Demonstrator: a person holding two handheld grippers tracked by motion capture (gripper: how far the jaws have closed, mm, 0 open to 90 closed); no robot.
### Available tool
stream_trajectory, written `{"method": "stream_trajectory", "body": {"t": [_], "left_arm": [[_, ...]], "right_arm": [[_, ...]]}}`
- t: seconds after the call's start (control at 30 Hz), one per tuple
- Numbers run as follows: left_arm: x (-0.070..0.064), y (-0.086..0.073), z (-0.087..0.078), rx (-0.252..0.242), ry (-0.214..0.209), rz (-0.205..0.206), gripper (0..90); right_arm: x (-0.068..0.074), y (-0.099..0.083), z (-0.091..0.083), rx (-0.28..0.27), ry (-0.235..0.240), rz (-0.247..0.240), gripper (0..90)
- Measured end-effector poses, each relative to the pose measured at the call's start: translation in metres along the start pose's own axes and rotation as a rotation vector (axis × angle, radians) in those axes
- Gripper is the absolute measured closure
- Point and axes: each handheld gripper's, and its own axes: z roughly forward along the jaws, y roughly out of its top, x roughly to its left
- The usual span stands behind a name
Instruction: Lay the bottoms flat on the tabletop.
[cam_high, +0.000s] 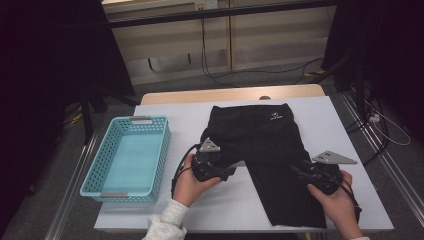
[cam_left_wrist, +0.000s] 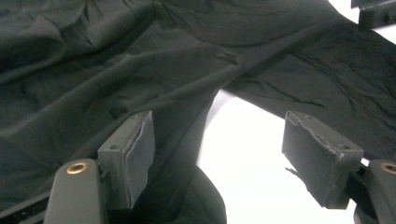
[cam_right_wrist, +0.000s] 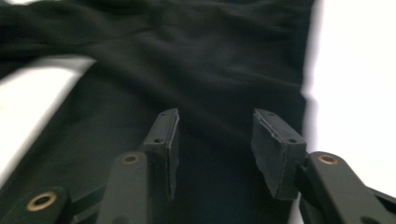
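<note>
So the black pants (cam_high: 270, 150) are laid out on the white table cover (cam_high: 190, 115), waistband at the far end with a small white logo (cam_high: 275, 117) I can't read. 1 leg runs down toward the near edge on the right, the other looks folded or bunched up near the middle, hard to tell exactly how. The left gripper (cam_high: 212, 167) sits at that bunched leg, jaws spread wide in the left gripper view, with 1 pad (cam_left_wrist: 140, 149) against the fabric and white table showing between them. It's holding nothing as far as I can see. The right gripper (cam_high: 320, 177) hangs over the long leg, jaws parted too and empty, though its view is blurry. A light blue basket (cam_high: 160, 150) sits left of the pants, nothing in it. Both forearms get cut off at the bottom.
</note>
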Motion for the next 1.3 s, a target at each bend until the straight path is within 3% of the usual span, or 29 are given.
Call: {"method": "stream_trajectory", "body": {"t": [0.2, 0.37, 0.57, 0.63, 0.73, 0.93, 1.3], "left_arm": [[0.005, -0.002, -0.004, 0.012, 0.019, -0.001, 25.3], [0.008, -0.004, -0.007, 0.002, 0.03, -0.014, 25.5], [0.01, -0.008, -0.009, 0.009, 0.036, -0.022, 25.7], [0.01, -0.009, -0.01, 0.01, 0.035, -0.023, 25.7], [0.01, -0.009, -0.011, 0.01, 0.034, -0.02, 25.7], [0.008, -0.008, -0.013, 0.003, 0.026, -0.025, 25.7], [0.008, -0.005, -0.015, -0.011, 0.014, -0.041, 25.5]], "right_arm": [[0.034, 0.004, 0.015, 0.038, 0.091, -0.061, 53.4], [0.054, 0.007, 0.029, 0.051, 0.153, -0.082, 54.5], [0.072, 0.001, 0.047, 0.111, 0.173, -0.149, 63.2], [0.075, 0.002, 0.048, 0.114, 0.173, -0.176, 72.1], [0.074, 0.002, 0.048, 0.12, 0.18, -0.181, 88.7], [0.074, 0.0, 0.04, 0.138, 0.228, -0.171, 89.8], [0.083, -0.007, 0.021, 0.16, 0.297, -0.214, 89.7]]}}
